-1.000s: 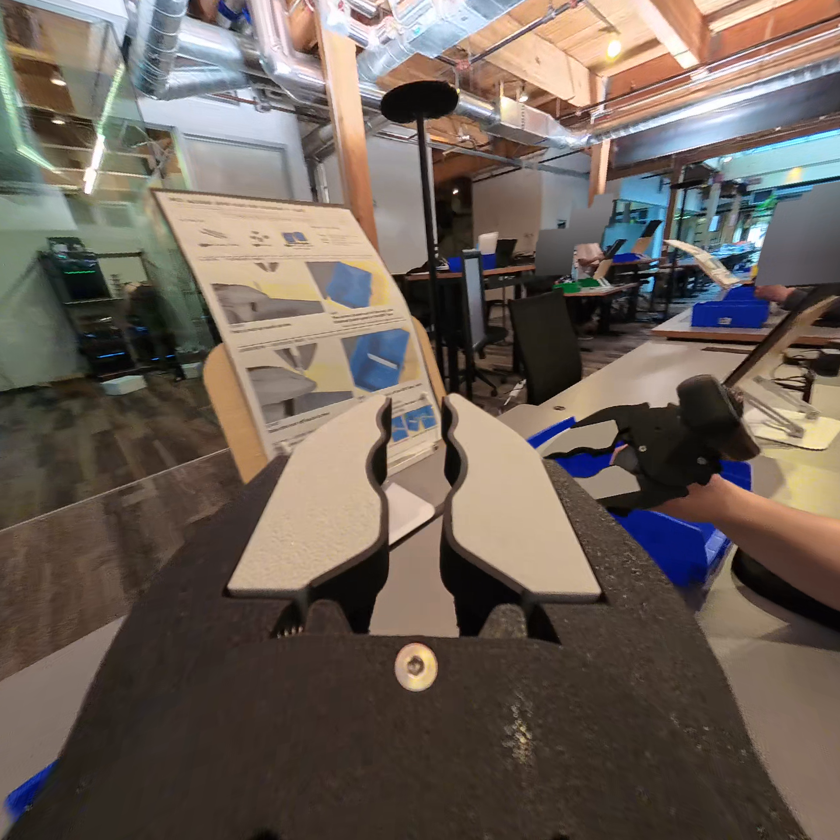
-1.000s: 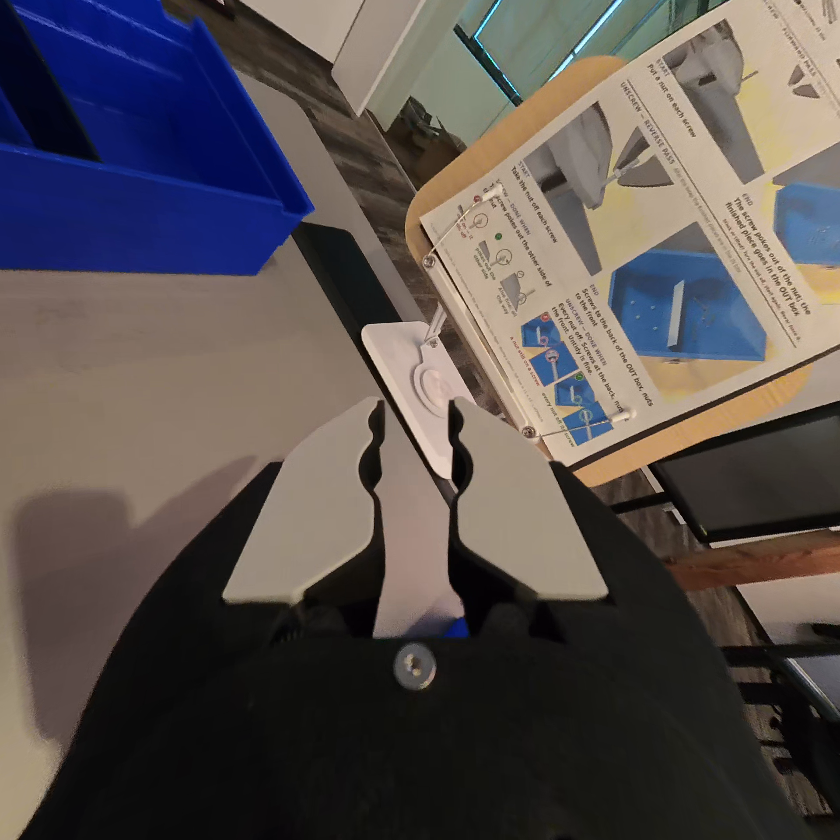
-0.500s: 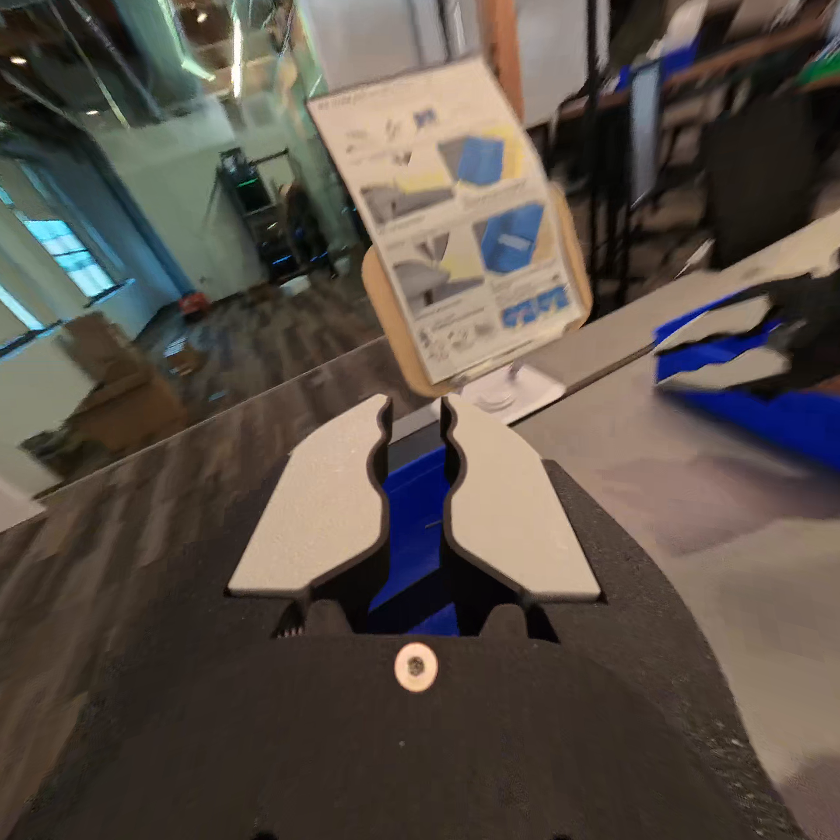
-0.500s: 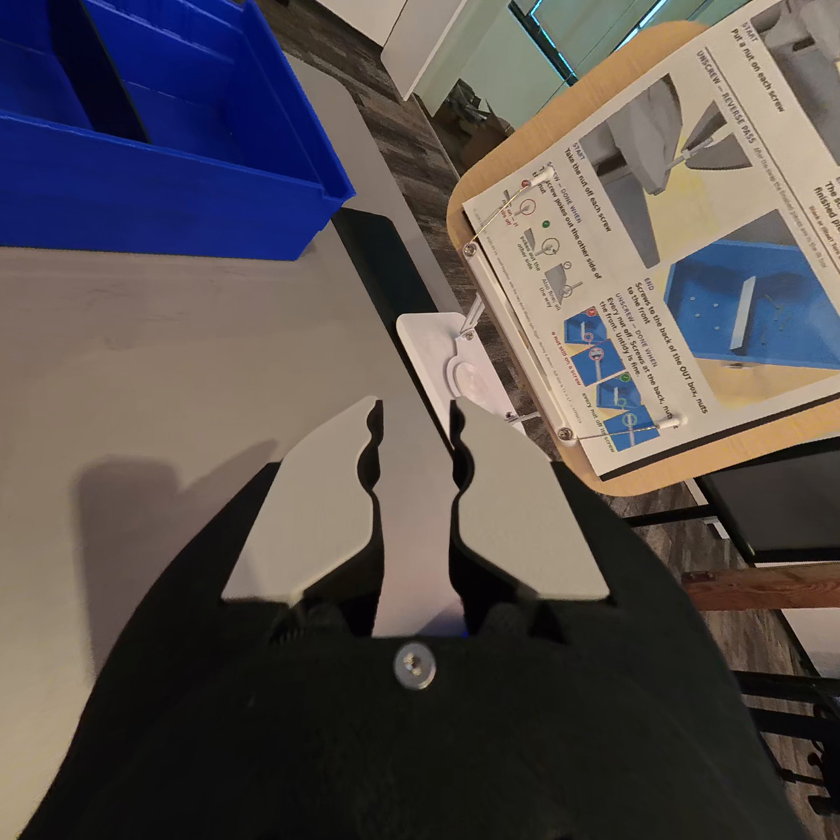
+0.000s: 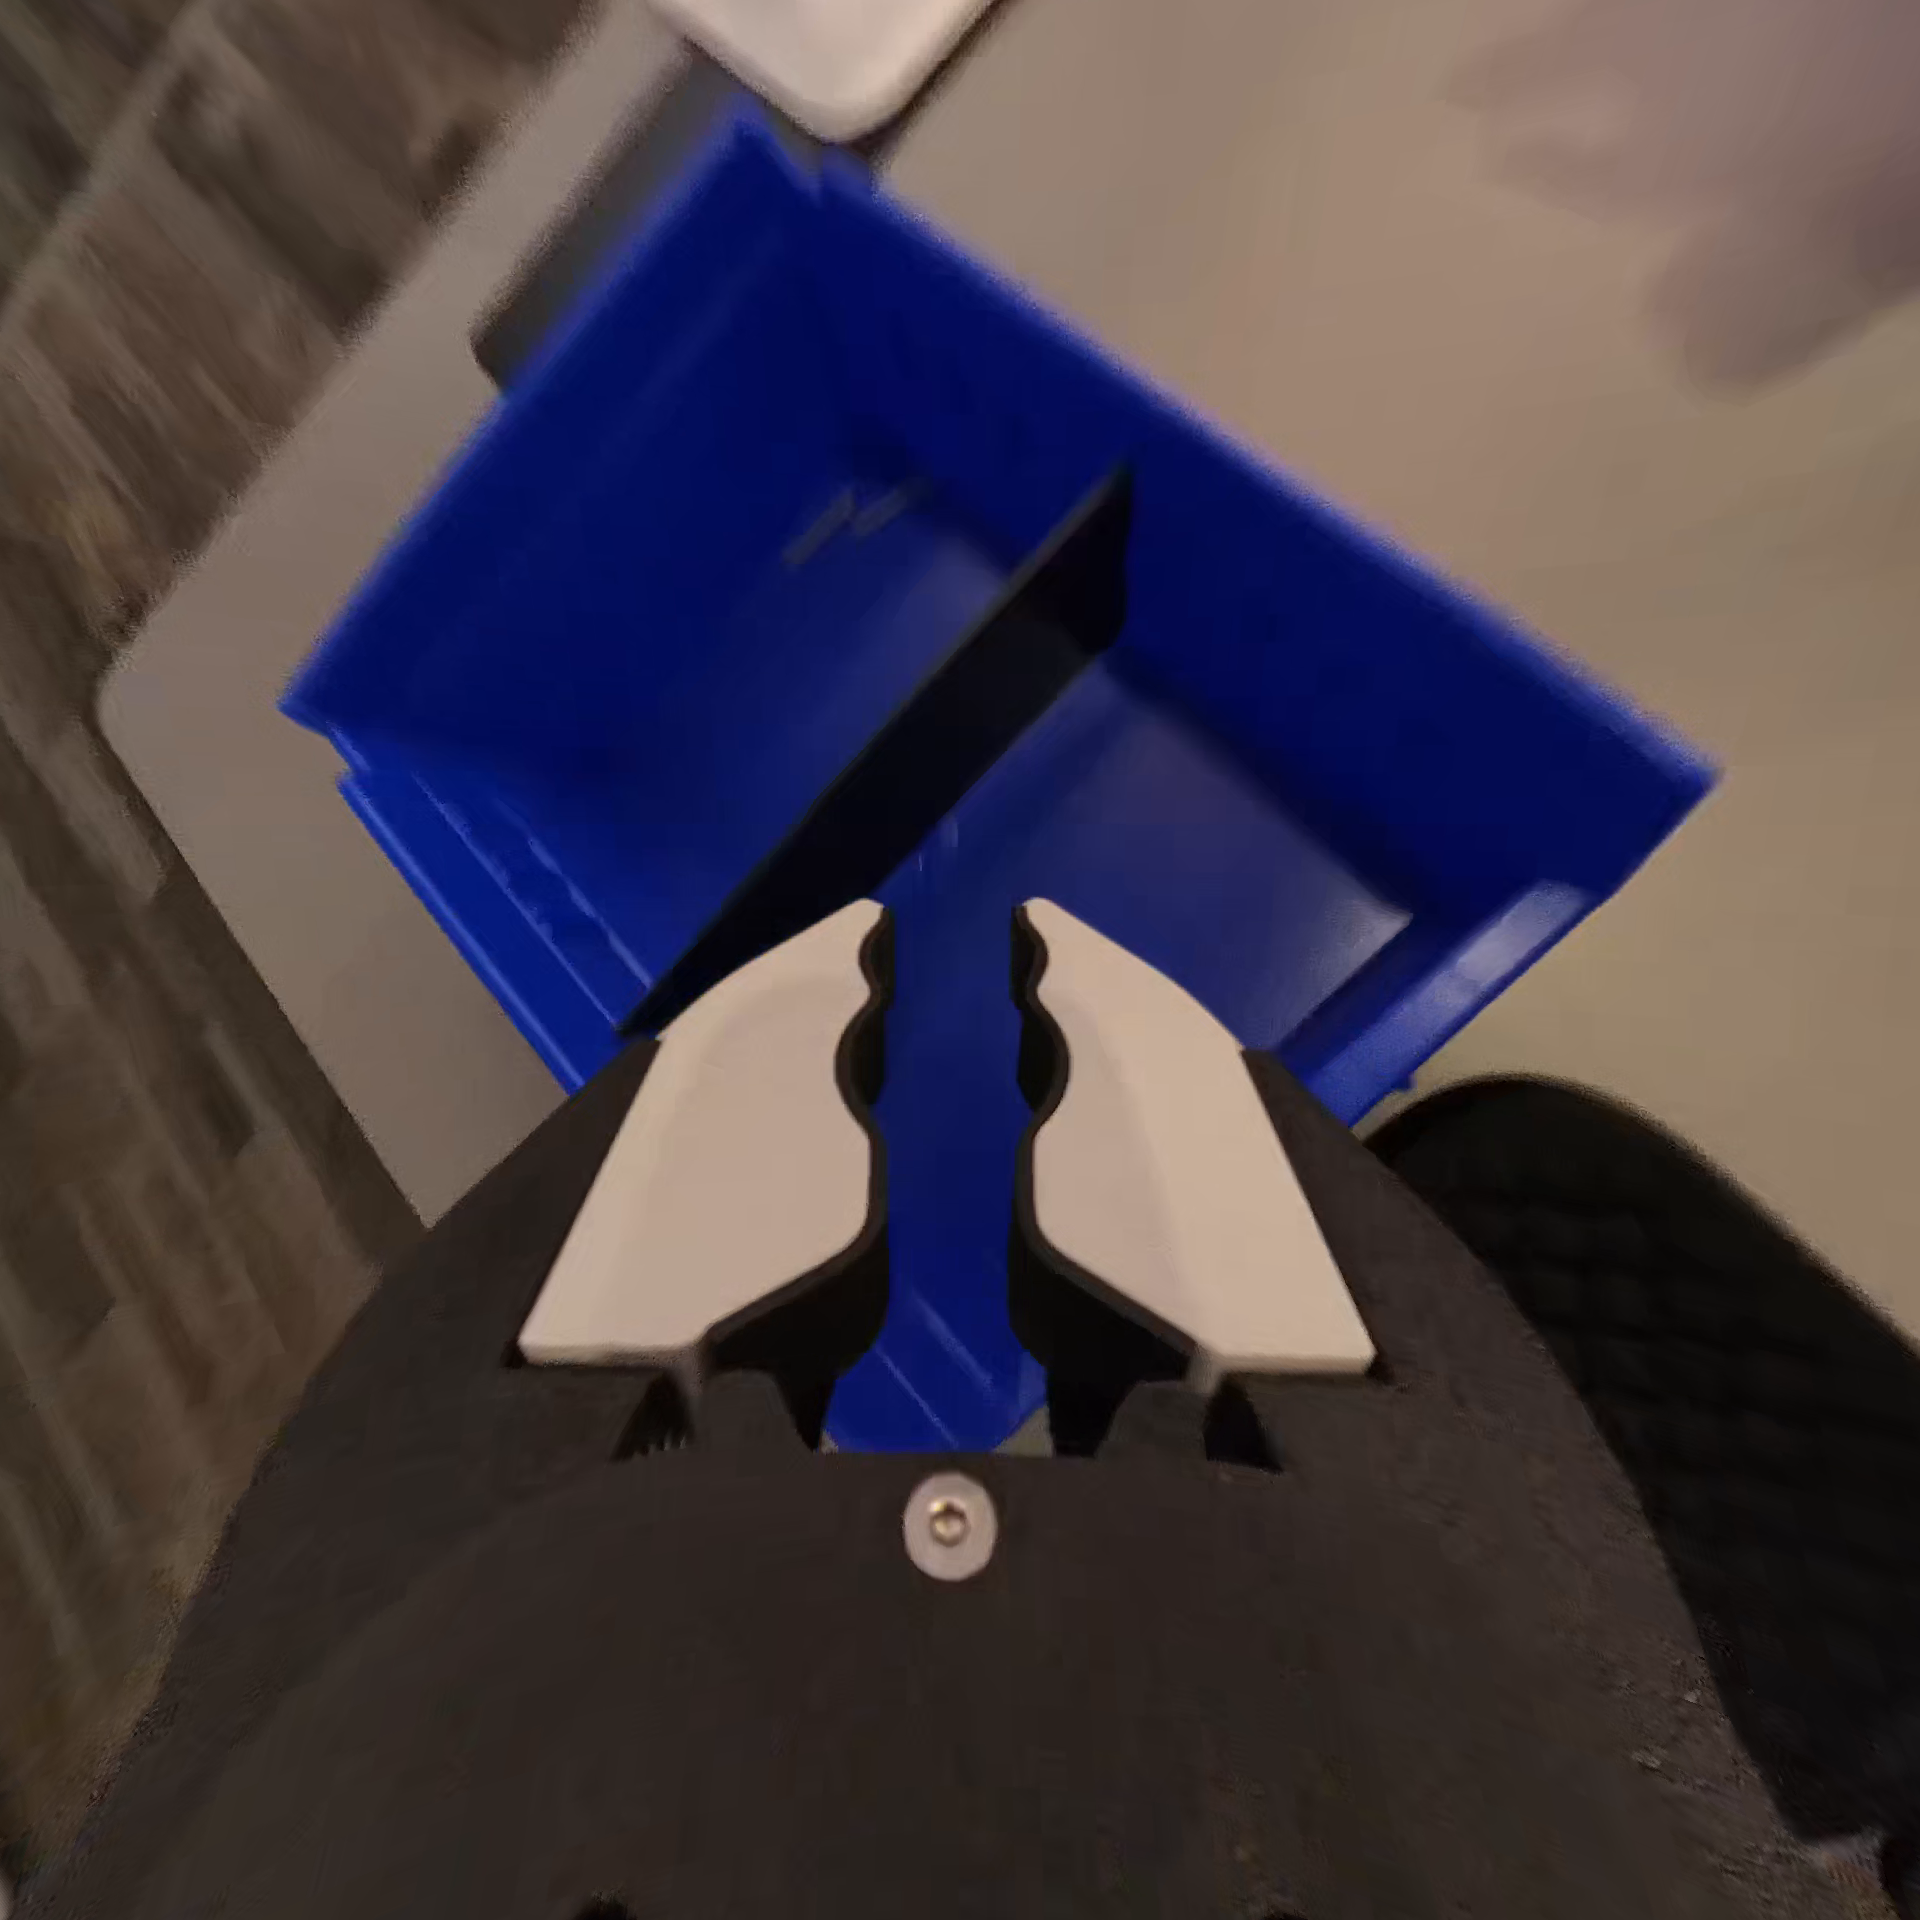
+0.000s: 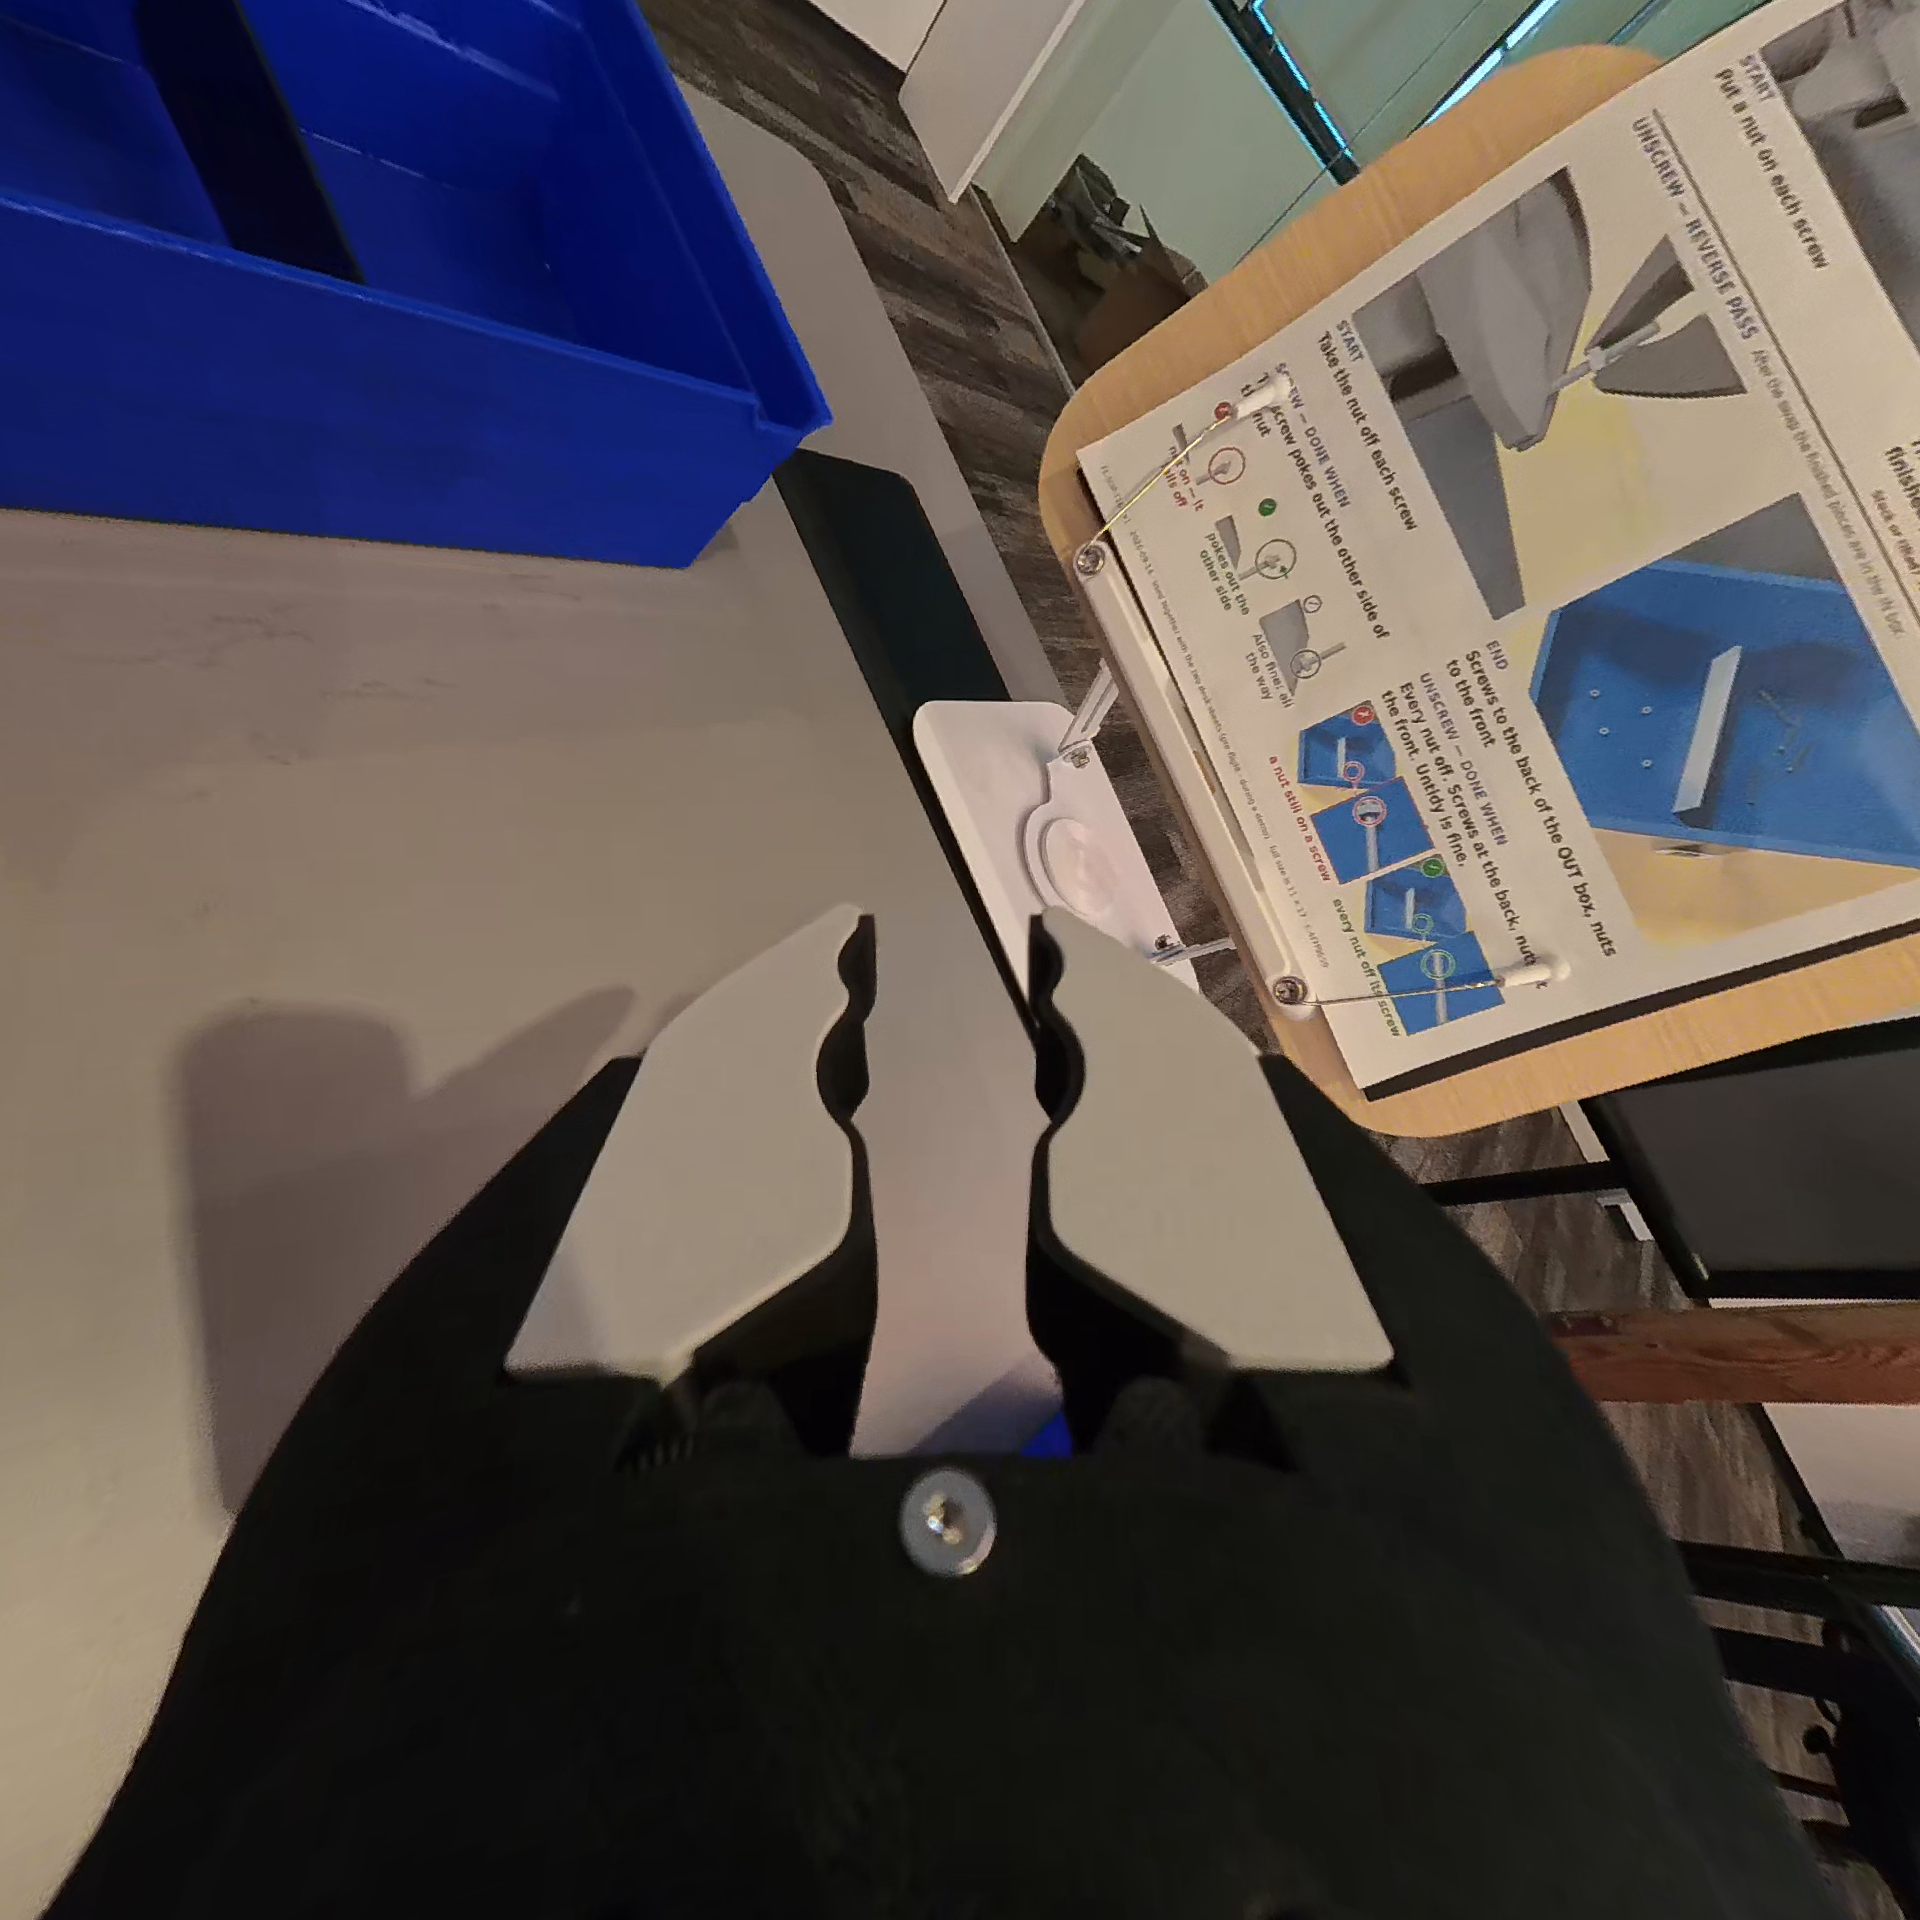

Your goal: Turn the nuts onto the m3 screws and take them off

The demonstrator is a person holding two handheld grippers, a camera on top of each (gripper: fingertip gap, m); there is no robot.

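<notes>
Left tongs tipped steeply downward over a blue bin on the grey surface. Jaws parted by a narrow gap, nothing between them. Tips hanging above the nearer compartment, just right of the dark divider that splits the bin in two. Beyond the divider, in the farther compartment, a few thin pale streaks on the bin floor, possibly screws, too blurred to tell. In the nearer compartment, just ahead of the tips, one tiny pale speck, likewise unclear. White stand base past the bin's far corner. Whole left view smeared by motion.

Right tongs angled down over bare grey surface, rolled so the scene appears sideways. Jaws slightly apart, gripping nothing. Well off to the upper left of the tips, a blue bin with a dark divider; its contents not visible from this angle. Just ahead and right of the tips, the white stand base at the surface edge, carrying a wooden board with a printed instruction sheet clipped to it. No nuts or screws discernible in the right view.
</notes>
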